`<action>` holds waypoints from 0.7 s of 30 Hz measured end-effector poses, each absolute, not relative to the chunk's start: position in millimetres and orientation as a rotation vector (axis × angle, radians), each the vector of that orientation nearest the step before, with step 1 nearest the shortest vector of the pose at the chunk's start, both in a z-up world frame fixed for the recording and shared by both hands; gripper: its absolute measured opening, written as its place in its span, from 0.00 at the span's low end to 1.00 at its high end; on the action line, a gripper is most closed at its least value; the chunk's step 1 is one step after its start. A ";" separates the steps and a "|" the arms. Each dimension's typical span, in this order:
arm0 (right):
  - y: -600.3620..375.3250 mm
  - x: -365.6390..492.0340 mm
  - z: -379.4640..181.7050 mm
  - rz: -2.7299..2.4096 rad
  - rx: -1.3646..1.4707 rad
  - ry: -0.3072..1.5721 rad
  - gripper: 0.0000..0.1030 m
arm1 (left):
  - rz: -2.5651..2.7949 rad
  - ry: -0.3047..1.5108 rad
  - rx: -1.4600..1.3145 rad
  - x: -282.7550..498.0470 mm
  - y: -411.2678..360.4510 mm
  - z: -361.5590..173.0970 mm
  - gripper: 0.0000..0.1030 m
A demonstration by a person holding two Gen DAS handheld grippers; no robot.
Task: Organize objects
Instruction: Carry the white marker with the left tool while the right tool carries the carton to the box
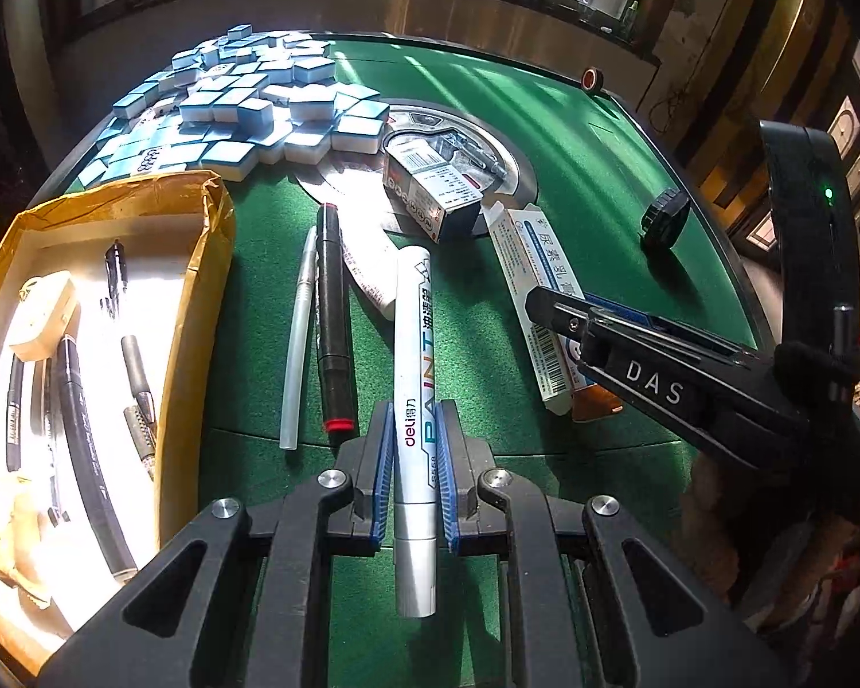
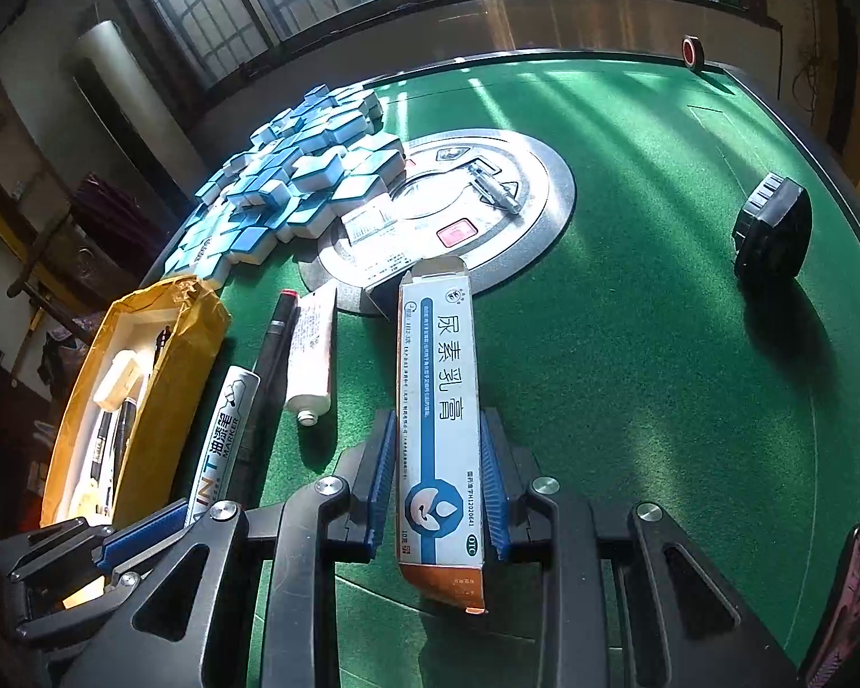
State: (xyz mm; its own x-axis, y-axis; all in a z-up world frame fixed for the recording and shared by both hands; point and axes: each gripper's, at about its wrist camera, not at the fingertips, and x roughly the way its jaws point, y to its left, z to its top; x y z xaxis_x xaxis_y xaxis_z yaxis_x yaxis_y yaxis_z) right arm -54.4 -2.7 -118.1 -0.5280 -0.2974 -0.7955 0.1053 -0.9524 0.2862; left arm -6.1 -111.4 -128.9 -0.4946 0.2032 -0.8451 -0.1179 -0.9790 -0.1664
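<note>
Left claw (image 1: 414,473) grips a white paint marker (image 1: 414,367) lying on the green bench (image 1: 573,132), beside a black marker (image 1: 331,321) and a clear pen (image 1: 299,338). Right claw (image 2: 437,479) clamps a long ointment box (image 2: 438,401), near a white tube (image 2: 312,350). Pens sit in the tray (image 1: 200,264) at left.

Striped window sunlight crosses the green felt (image 2: 630,344), the box (image 1: 6,355) interior perhaps overexposed, fisheye edges dark.
</note>
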 end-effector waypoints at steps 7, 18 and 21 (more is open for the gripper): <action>-39.8 -27.9 -93.1 -2.517 1.306 -0.255 0.24 | 2.579 -0.182 -1.418 6.5 -131.8 -114.4 0.12; -89.7 -9.0 -75.6 -2.402 1.239 -0.274 0.24 | 2.608 -0.323 -1.411 22.6 -185.7 -101.9 0.12; -104.6 -8.4 -77.1 -2.366 1.247 -0.277 0.24 | 2.627 -0.358 -1.411 26.6 -201.1 -100.2 0.12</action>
